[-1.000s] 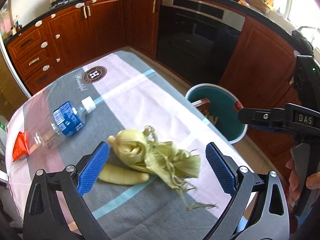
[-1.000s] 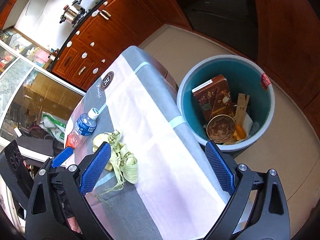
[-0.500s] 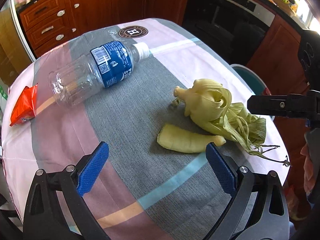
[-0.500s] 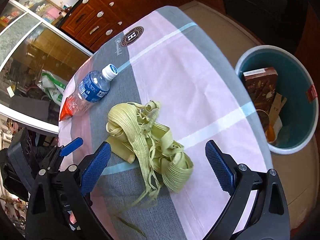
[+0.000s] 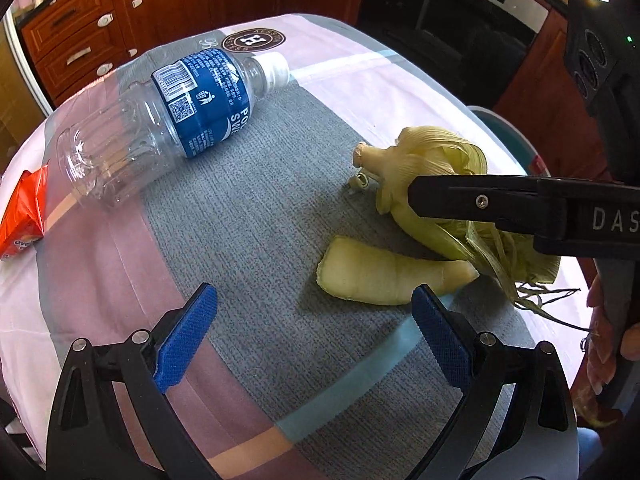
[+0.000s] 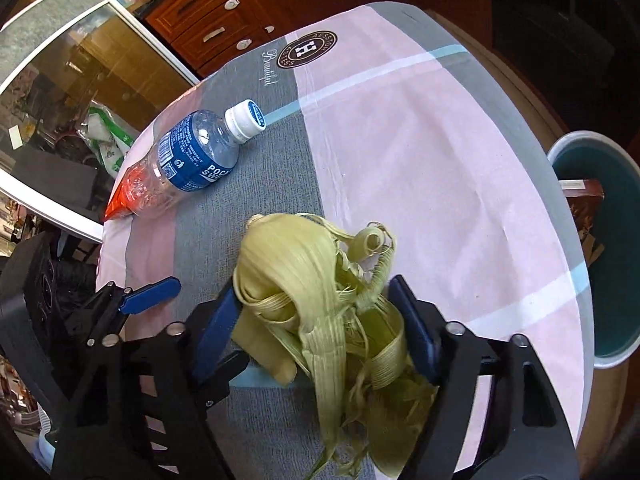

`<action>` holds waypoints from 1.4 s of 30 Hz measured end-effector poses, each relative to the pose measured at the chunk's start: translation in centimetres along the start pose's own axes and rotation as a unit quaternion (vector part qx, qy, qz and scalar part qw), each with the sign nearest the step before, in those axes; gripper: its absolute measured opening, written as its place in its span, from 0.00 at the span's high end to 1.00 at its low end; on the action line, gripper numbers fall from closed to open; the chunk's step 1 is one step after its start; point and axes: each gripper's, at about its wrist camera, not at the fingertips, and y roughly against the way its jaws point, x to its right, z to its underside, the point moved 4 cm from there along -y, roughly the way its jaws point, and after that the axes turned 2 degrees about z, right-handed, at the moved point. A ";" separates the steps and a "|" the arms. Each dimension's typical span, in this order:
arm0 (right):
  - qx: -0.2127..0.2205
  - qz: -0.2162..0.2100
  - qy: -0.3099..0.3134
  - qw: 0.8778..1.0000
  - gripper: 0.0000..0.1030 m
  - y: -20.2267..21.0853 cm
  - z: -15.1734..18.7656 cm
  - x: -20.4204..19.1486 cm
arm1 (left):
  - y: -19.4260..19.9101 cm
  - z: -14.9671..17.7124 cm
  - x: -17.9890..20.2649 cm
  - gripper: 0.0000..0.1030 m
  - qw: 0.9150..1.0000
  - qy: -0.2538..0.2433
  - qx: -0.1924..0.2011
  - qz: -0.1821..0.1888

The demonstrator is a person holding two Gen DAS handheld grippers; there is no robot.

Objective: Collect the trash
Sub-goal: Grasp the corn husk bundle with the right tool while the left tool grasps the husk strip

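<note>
A bundle of pale green corn husk point(image 6: 304, 280) lies on the table near its right edge. My right gripper point(image 6: 314, 320) straddles it, jaws closing, both blue pads touching the husk's sides. In the left wrist view its black finger point(image 5: 480, 204) lies across the husk point(image 5: 432, 152). A pale husk piece point(image 5: 384, 276) lies just in front of my left gripper point(image 5: 312, 336), which hovers open over the cloth with nothing between its pads. An empty plastic bottle point(image 5: 176, 120) with a blue label lies on its side farther left, an orange wrapper point(image 5: 22, 216) beside its base.
A teal trash bin point(image 6: 612, 360) holding a brown box stands on the floor past the table's right edge. Wooden cabinets point(image 5: 80, 40) and a dark oven point(image 5: 460, 20) line the far wall. A person's hand point(image 5: 608, 344) grips the right tool.
My right gripper swung from over the bin to the husk, came down around it and narrowed its jaws. My left gripper dropped lower and shifted left, off the husk.
</note>
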 end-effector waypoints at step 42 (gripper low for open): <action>0.054 -0.097 -0.052 0.992 0.65 7.9 3.0 2.9 | 5.7 -2.1 4.8 0.91 0.999 -0.014 0.042 -0.019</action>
